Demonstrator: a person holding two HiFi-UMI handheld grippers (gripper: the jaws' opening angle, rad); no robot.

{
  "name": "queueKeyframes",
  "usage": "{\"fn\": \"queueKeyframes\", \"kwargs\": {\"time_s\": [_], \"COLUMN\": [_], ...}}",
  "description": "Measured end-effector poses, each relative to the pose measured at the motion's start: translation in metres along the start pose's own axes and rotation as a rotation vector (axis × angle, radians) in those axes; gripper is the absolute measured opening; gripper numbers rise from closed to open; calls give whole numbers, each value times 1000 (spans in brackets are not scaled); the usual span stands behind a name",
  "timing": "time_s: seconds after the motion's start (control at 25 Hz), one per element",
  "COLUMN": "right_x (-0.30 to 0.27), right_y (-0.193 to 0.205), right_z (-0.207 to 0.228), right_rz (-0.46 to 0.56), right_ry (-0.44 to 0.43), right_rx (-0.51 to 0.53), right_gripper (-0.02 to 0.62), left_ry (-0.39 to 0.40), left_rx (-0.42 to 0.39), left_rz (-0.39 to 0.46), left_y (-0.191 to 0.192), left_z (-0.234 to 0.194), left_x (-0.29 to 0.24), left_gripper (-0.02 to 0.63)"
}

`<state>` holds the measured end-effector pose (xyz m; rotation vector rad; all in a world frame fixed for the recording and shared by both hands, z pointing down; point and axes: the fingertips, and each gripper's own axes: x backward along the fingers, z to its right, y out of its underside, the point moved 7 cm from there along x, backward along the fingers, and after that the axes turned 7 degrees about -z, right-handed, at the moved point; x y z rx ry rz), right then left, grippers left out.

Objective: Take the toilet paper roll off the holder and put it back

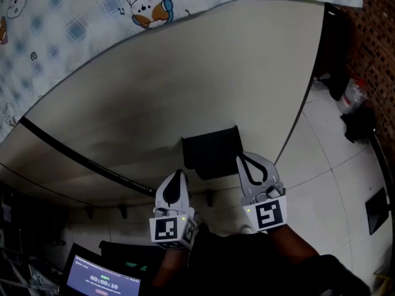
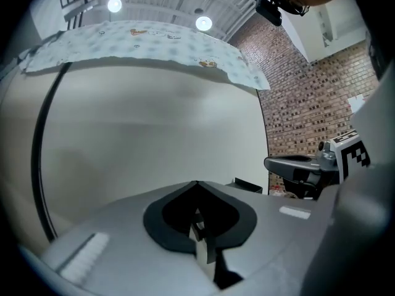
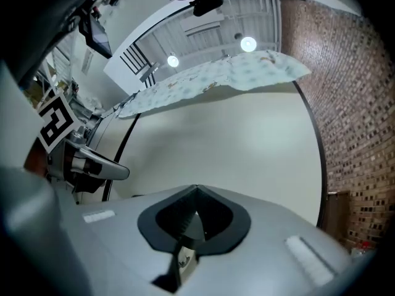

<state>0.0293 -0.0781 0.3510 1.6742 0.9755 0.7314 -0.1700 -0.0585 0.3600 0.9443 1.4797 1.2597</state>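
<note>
**Head view.** A pale, smooth panel (image 1: 203, 73) fills the middle of the frame. A patterned cloth (image 1: 74, 29) is draped over its edge from 10 to 12 o'clock. A black strip (image 1: 80, 159) is run across the panel toward 8 o'clock. A dark box (image 1: 212, 152) is fixed to the panel just below centre. Tiled floor (image 1: 333, 165) is seen at 3 to 4 o'clock and a brick wall (image 1: 376, 36) at 2 o'clock. A lit screen (image 1: 102, 279) is located at 7 o'clock. The left gripper (image 1: 177, 176) and the right gripper (image 1: 244, 164) are held at 6 o'clock, the right one's tip just beside the box. The toilet paper roll cannot be made out in any view.

**Left gripper view.** The left gripper (image 2: 197, 182) is seen with its jaws together and nothing between them. The panel (image 2: 154, 122) is faced. The cloth (image 2: 154, 39) and a ceiling lamp (image 2: 203, 23) lie at 12 o'clock, with brick wall (image 2: 308, 110) at 2 o'clock.

**Right gripper view.** The right gripper (image 3: 196, 189) is likewise closed and empty. The panel (image 3: 228, 134) is faced, with the cloth (image 3: 228, 73) at 12 o'clock.
</note>
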Motion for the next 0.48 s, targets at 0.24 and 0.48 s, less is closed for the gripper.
{"fn": "queueKeyframes", "kwargs": {"time_s": [0.24,0.48], "right_x": [4,6], "right_y": [-1,1], "right_z": [-6,-7], "right_rz": [53,52], "right_ry": [21,36], "right_rx": [-40,-50], "right_gripper": [0,0], "left_ry": [3,12], "left_rx": [-6,-14], "left_rz": [1,-6], "left_y": [3,8], "left_z": [4,9], "left_x": [3,4], "left_gripper": [17,17]}}
